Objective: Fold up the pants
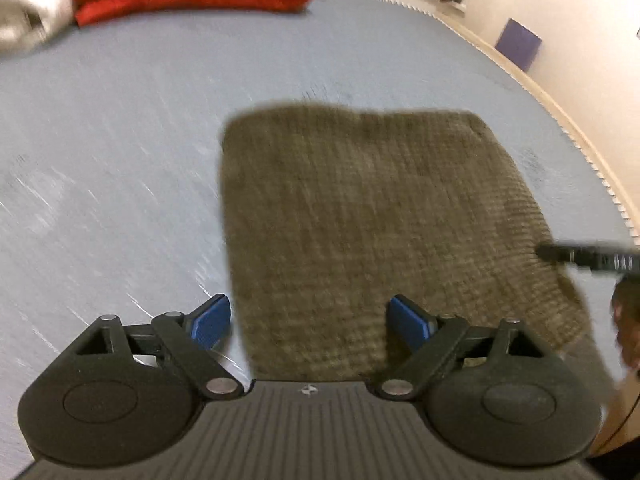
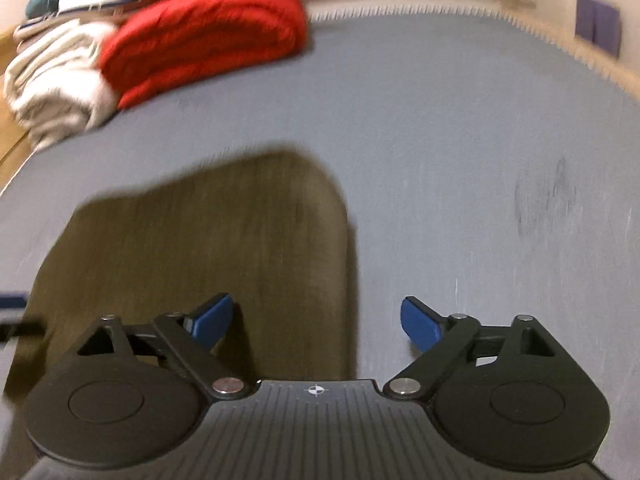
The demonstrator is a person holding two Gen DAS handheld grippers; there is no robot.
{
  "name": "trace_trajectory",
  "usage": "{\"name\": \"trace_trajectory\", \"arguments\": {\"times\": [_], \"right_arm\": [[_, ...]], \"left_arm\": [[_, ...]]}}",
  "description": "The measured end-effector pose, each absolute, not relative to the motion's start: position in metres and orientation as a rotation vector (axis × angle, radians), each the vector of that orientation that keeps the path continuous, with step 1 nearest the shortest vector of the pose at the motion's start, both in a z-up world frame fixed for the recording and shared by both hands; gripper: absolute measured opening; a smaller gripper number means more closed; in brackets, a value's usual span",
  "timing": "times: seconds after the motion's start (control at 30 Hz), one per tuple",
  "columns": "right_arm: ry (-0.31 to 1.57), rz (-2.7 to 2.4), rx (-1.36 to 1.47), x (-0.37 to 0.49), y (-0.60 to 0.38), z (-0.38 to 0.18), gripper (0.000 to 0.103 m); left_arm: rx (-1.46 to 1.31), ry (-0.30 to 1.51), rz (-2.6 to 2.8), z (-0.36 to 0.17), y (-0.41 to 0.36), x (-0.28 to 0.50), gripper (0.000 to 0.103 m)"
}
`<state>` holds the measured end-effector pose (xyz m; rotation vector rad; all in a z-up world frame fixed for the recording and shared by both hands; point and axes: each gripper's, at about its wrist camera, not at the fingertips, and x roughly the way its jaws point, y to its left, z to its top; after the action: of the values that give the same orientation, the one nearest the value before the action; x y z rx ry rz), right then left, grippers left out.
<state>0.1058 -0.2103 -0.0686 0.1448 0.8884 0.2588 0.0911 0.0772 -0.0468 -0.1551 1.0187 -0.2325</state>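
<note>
Grey tabletop (image 1: 120,128) is seen carrying the olive pants (image 1: 360,220) folded into a compact rectangle, seemingly finished, with both the left tool (image 1: 310,316) and right tool (image 2: 316,318) spread apart, empty.

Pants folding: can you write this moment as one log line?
pants: folded, flat on blue-grey surface | left gripper: open, empty | right gripper: open, empty
</note>
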Motion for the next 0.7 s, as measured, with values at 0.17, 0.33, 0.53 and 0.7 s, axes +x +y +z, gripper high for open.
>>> {"name": "trace_trajectory", "arguments": {"times": [0.17,0.33,0.53,0.7], "right_arm": [[1.038,0.346,0.406,0.079,-0.240,-0.088,0.095],[1.060,0.365,0.499,0.074,-0.248,-0.094,0.088],[0.980,0.400,0.383,0.073,-0.235,-0.079,0.049],[0.960,0.394,0.374,0.079,-0.239,-0.073,0.037]], "left_arm": [[-0.221,1.040,-0.245,-0.060,0.079,0.095,0.096],[-0.274,1.046,-0.246,-0.069,0.085,0.097,0.096],[-0.235,1.019,-0.200,-0.062,0.075,0.091,0.090],[-0.219,1.004,-0.181,-0.057,0.069,0.087,0.087]]}}
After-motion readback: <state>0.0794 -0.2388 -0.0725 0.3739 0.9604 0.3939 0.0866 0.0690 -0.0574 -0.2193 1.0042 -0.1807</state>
